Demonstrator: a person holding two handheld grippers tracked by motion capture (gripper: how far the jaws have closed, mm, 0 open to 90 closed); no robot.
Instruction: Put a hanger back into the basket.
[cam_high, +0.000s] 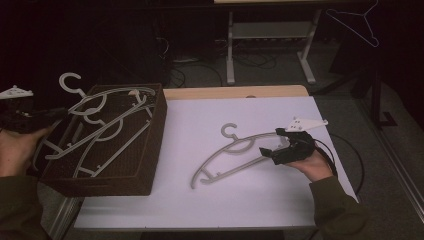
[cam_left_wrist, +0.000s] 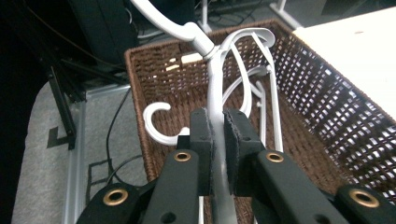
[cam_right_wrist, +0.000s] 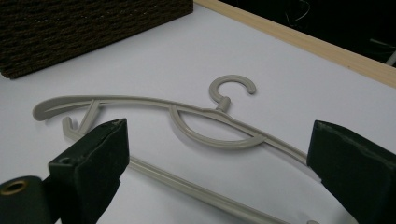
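Observation:
A brown wicker basket (cam_high: 156, 125) stands on the left of the table with several pale hangers (cam_high: 100, 135) lying in it. My left gripper (cam_high: 62, 112) is at the basket's left rim, shut on the arm of a white hanger (cam_high: 83, 95) whose hook rises above that rim. In the left gripper view the pads (cam_left_wrist: 204, 140) pinch that white hanger (cam_left_wrist: 214, 93) over the basket (cam_left_wrist: 327, 84). Another grey hanger (cam_high: 235, 150) lies flat on the white table. My right gripper (cam_high: 274, 142) rests open at its right end. The right gripper (cam_right_wrist: 217, 140) has its jaws standing wide, with that hanger (cam_right_wrist: 205, 112) just beyond them.
The white tabletop (cam_high: 240, 200) has a wooden strip (cam_high: 235, 92) along its far edge. A cable (cam_high: 350, 155) trails off the right side from my right gripper. A wire hanger (cam_high: 357, 22) hangs at the upper right, and a white stand's legs (cam_high: 230, 50) rise behind the table.

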